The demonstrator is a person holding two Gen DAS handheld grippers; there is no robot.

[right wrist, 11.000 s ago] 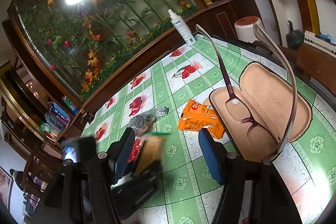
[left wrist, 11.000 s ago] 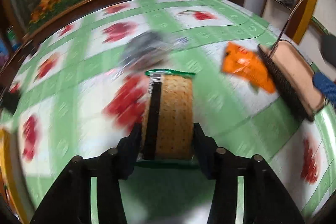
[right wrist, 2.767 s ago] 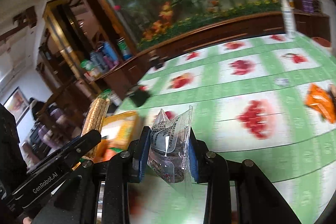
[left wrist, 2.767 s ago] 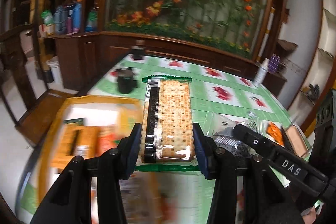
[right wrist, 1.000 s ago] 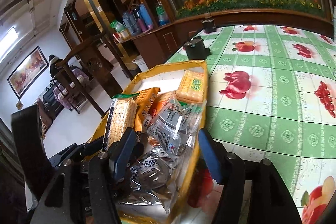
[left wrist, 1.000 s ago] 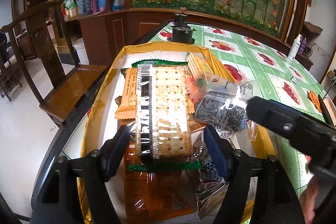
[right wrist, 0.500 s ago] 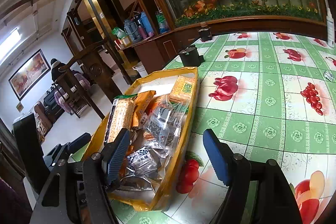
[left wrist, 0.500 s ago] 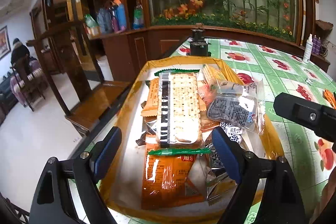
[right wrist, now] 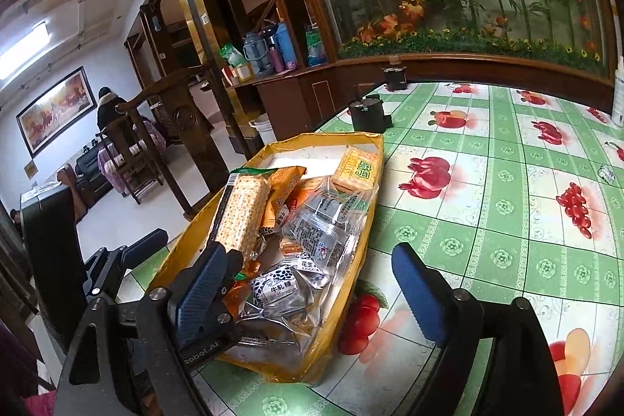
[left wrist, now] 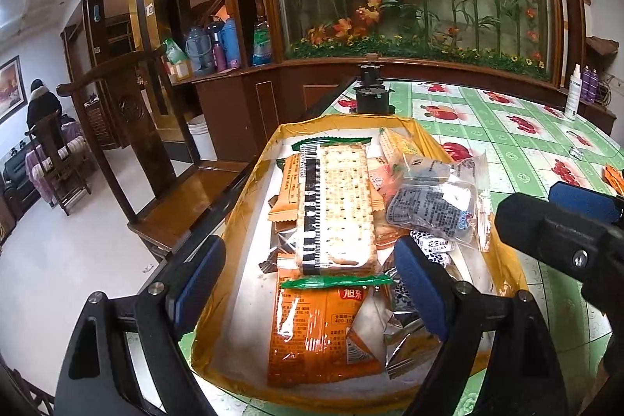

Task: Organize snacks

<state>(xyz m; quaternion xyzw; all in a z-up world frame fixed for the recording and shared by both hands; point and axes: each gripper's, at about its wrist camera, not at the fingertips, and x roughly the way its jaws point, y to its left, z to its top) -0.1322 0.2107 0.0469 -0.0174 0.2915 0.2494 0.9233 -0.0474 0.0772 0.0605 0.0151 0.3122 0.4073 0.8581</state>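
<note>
Basically both claws hang empty over the yellow tray of snacks, left gripper wide, right gripper opening with nothing between; remaining orange packet lies far right across the table, nearer the right hand.

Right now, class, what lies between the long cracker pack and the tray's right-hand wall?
In the left wrist view, a clear bag of dark snacks lies between the cracker pack and the yellow tray's wall.
</note>
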